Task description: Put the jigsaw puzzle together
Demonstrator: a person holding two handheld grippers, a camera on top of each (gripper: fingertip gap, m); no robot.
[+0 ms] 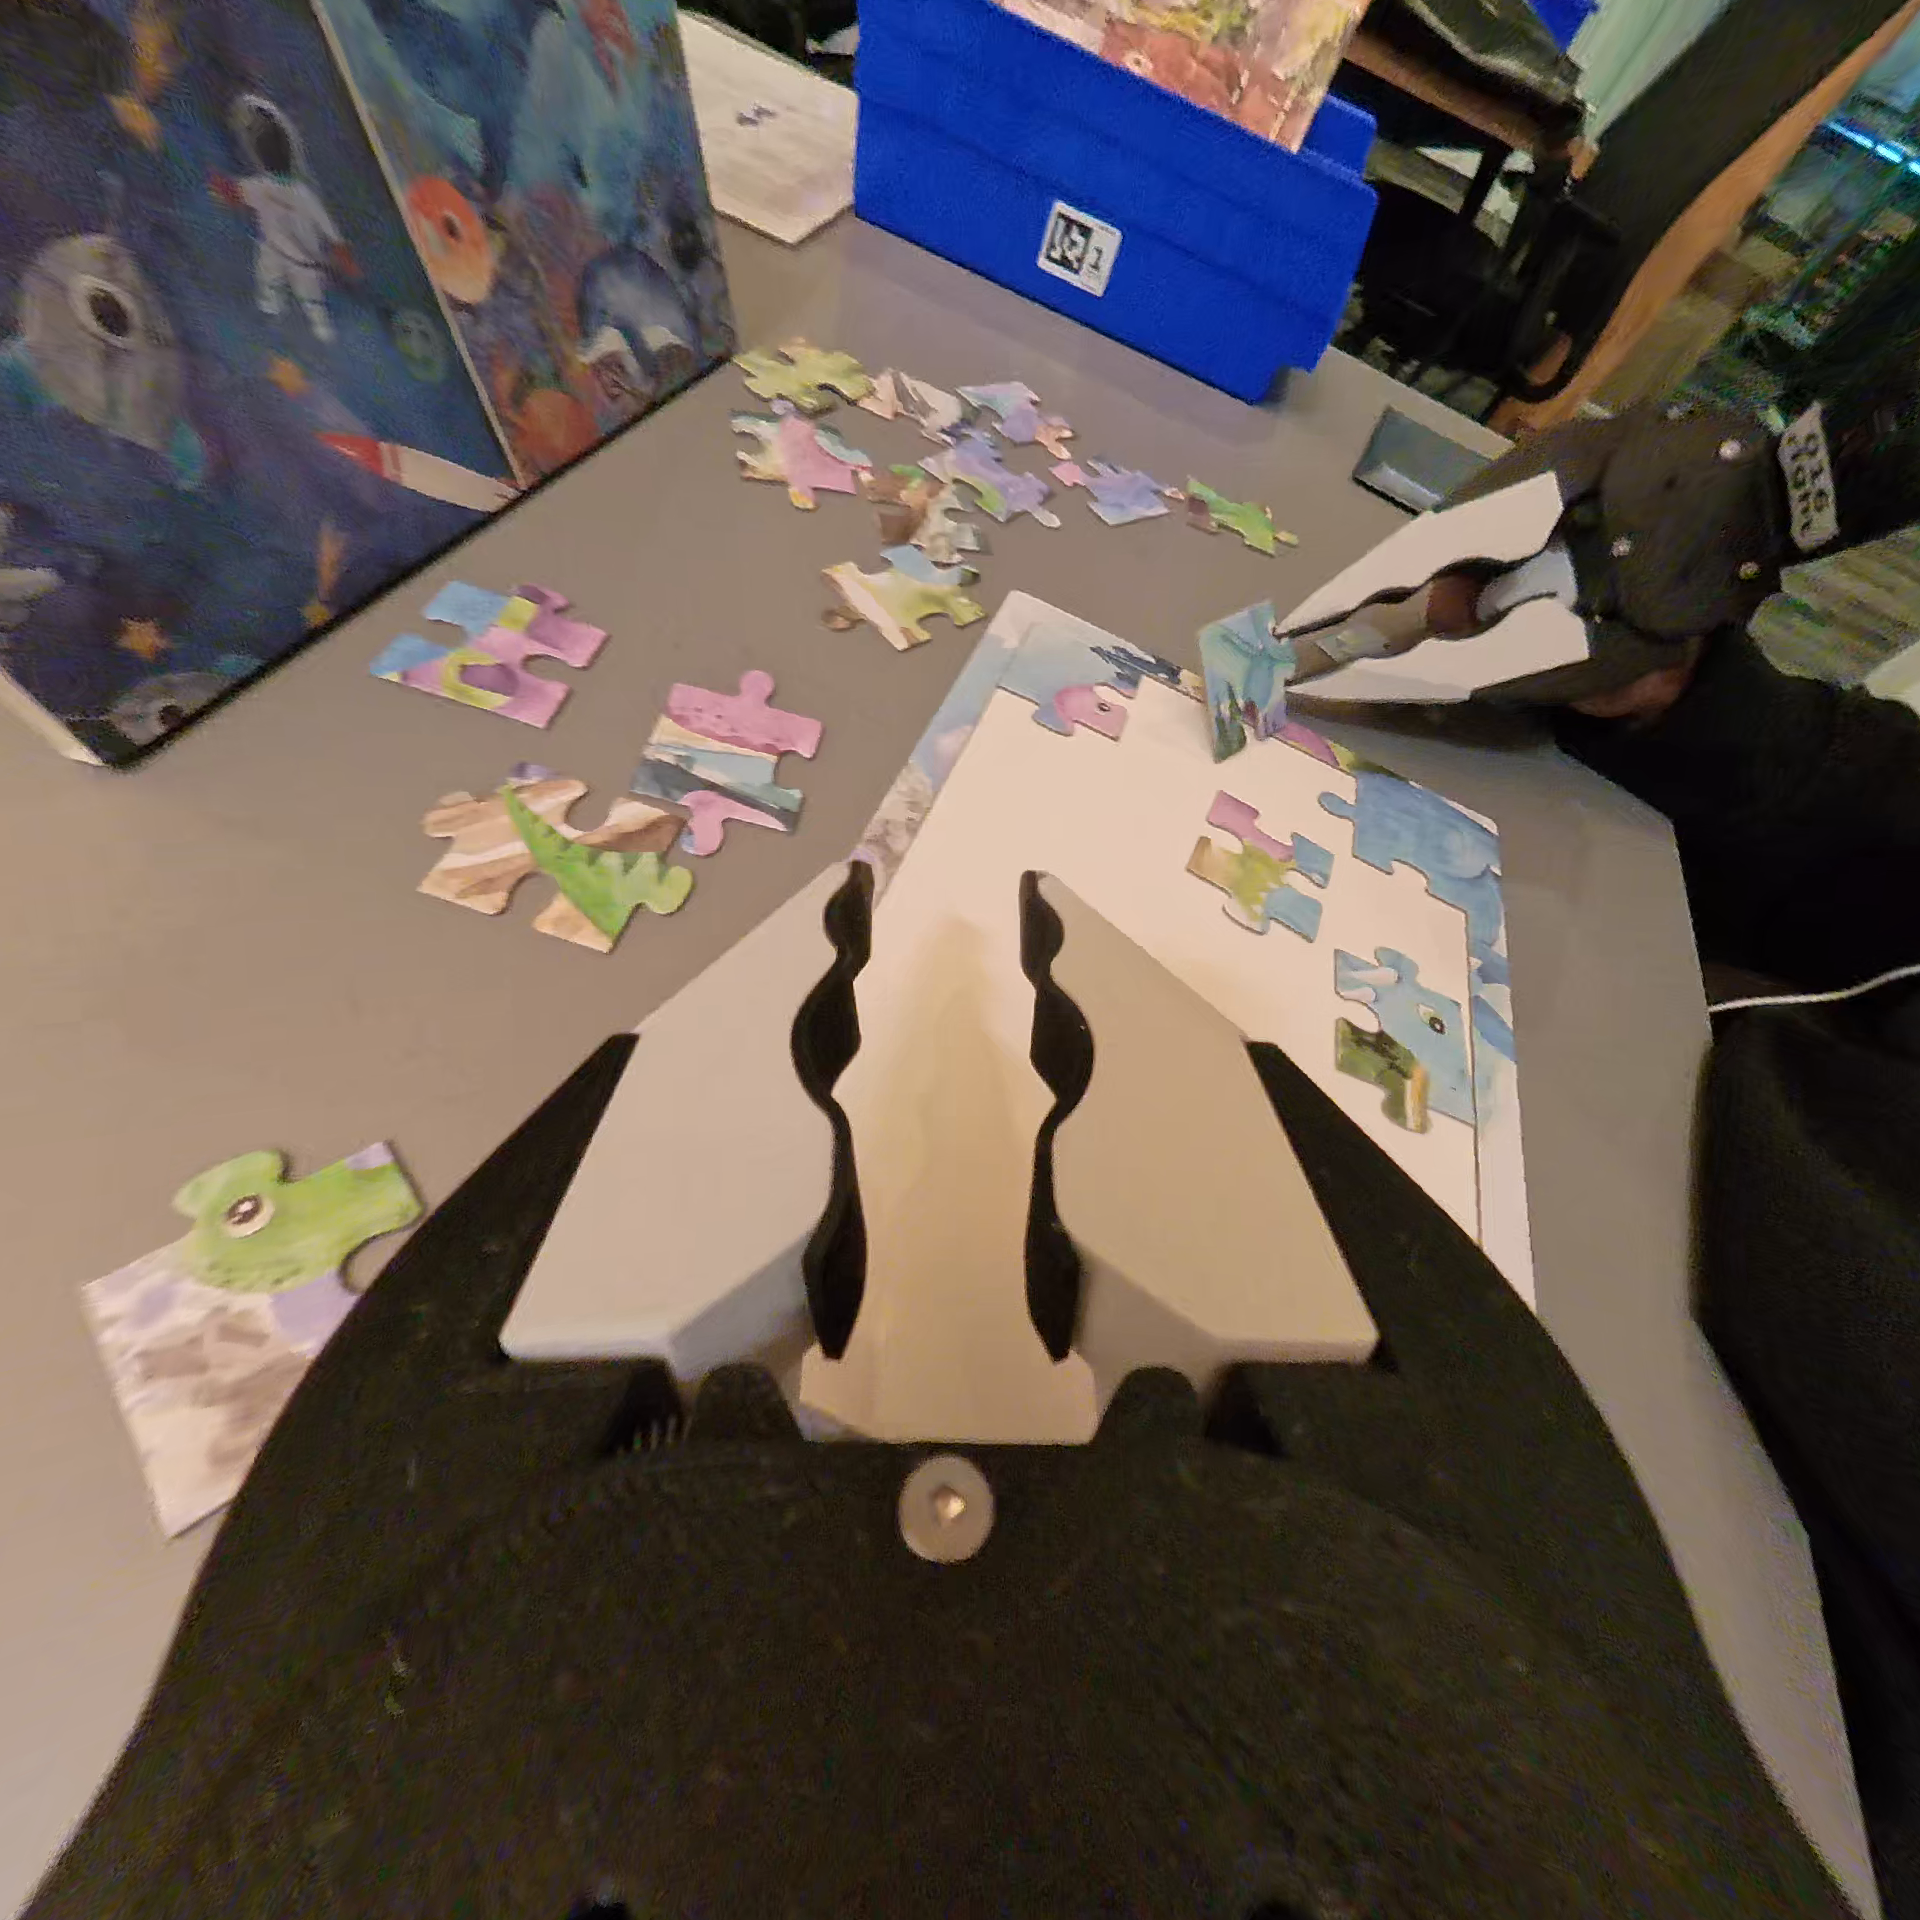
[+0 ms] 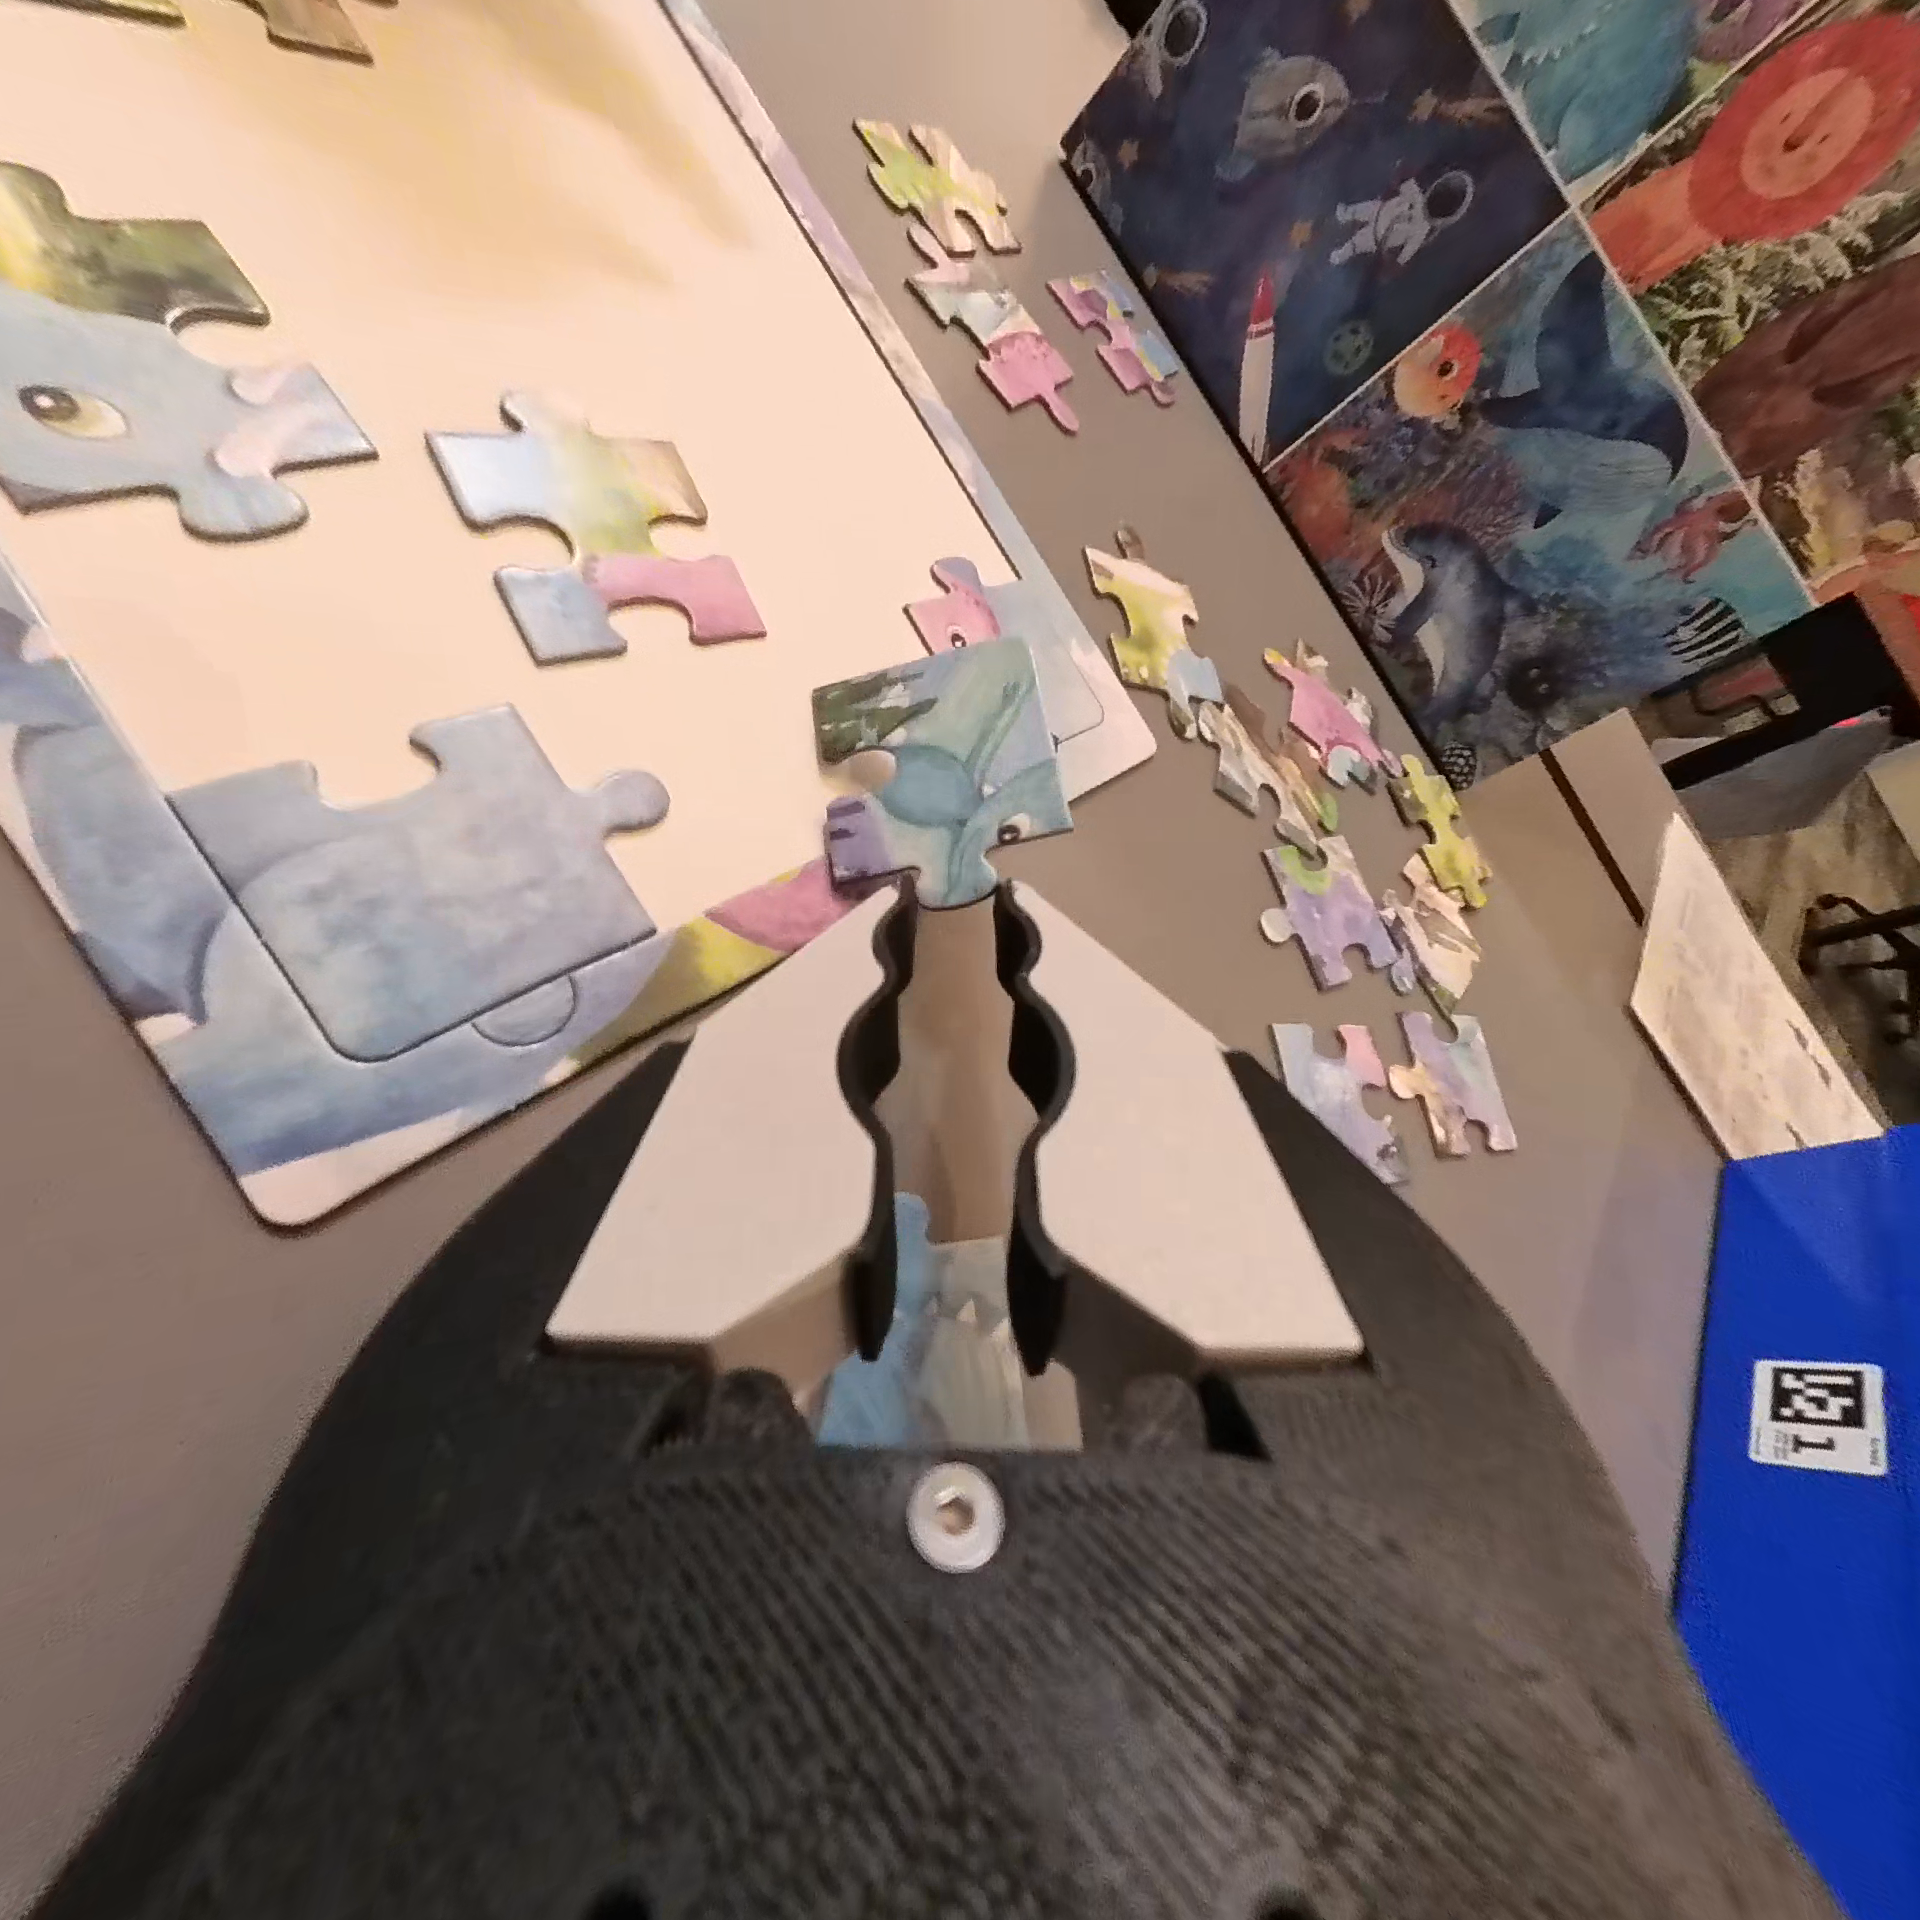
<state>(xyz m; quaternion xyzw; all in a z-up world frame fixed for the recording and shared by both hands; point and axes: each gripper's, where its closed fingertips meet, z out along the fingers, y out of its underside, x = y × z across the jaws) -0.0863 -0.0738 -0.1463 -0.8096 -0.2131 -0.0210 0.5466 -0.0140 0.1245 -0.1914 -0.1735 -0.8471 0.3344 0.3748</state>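
Right gripper [image 2: 951,899] pinches a piece [image 2: 945,764] by its tab, frame centre, over the tray [image 2: 727,135] corner. Left gripper [image 1: 940,883] gapes empty (lower centre). Thin grip: piece could twist on seating.

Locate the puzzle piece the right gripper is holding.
The blue-green piece is pinched at the right gripper tips, raised over the puzzle tray's far corner, beside the pink piece.

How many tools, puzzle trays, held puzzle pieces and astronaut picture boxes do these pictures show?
tools: 2, the left tool and the right tool
puzzle tray: 1
held puzzle piece: 1
astronaut picture box: 1
total: 5
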